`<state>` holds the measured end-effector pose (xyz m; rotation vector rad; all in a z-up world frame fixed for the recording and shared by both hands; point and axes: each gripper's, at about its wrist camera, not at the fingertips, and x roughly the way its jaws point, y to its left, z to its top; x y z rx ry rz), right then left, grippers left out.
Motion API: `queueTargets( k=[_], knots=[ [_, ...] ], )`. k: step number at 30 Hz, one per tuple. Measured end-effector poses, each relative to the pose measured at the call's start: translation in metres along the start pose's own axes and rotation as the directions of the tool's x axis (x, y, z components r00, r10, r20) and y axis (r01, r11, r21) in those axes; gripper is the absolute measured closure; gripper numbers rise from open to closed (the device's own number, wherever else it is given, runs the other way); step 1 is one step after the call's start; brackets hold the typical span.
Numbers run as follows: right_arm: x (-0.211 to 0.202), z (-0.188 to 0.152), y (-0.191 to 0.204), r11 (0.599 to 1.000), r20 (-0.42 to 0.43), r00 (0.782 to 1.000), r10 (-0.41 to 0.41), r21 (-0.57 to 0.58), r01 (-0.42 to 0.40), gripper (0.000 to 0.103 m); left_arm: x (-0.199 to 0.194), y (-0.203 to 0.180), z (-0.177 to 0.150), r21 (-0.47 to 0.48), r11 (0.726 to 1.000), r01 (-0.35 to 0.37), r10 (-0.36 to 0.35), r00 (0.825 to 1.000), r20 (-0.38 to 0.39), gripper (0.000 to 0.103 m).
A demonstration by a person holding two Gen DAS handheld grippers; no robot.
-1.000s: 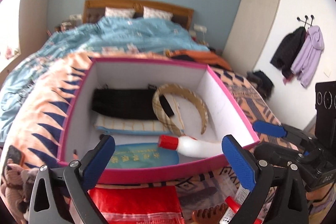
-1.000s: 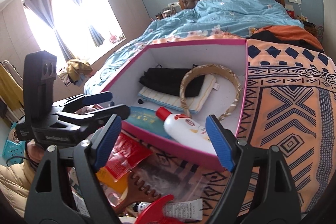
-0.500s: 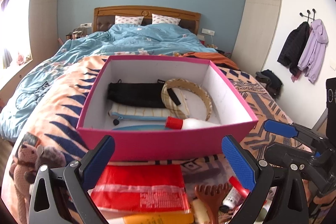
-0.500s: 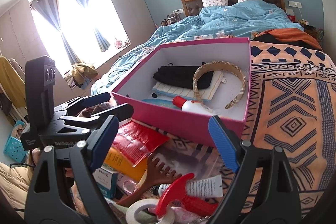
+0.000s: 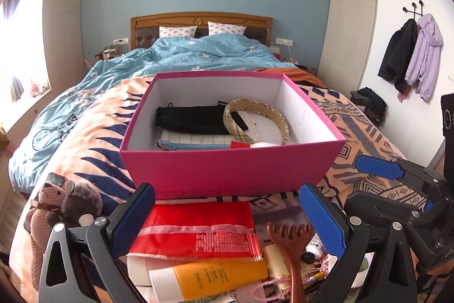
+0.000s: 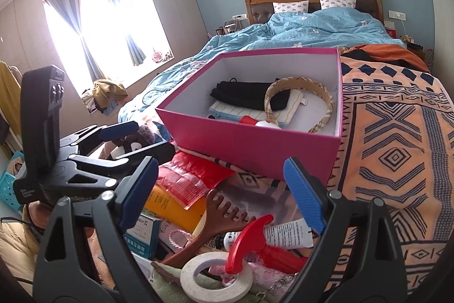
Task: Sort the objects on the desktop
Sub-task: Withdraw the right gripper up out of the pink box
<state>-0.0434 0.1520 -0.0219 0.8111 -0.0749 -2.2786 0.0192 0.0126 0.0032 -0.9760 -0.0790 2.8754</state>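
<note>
A pink box [image 5: 229, 169] [image 6: 255, 144] stands on the patterned blanket. It holds a black pouch [image 5: 193, 118], a plaid headband [image 5: 255, 115], a striped case and a white bottle with a red cap [image 6: 255, 121]. In front of it lies a pile: a red packet [image 5: 198, 229], an orange tube [image 5: 210, 279], a brown wooden scratcher [image 5: 289, 246] [image 6: 218, 220], a white tube [image 6: 286, 232], a red tool [image 6: 255, 243] and a tape roll [image 6: 215, 274]. My left gripper [image 5: 227, 220] is open and empty above the red packet. My right gripper [image 6: 221, 195] is open and empty above the scratcher.
Two plush bears [image 5: 62, 206] lie left of the pile. A small teal box [image 6: 144, 234] sits at the pile's left side. The blue duvet [image 5: 181, 58] covers the bed beyond the box. Coats [image 5: 411, 53] hang on the right wall.
Both grippers have pulled back and away from the box toward the pile. Both stay open and empty. The box contents have not moved.
</note>
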Motion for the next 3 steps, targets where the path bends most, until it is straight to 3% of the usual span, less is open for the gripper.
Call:
queueTargets(
  k=[3],
  knots=[
    [-0.0008,-0.0029,0.0019,1.0,0.001,1.0,0.003,0.004,-0.003,0.012,-0.0008,0.0008,-0.0046,-0.018,1.0,0.024,-0.024,1.0,-0.017,0.0]
  ],
)
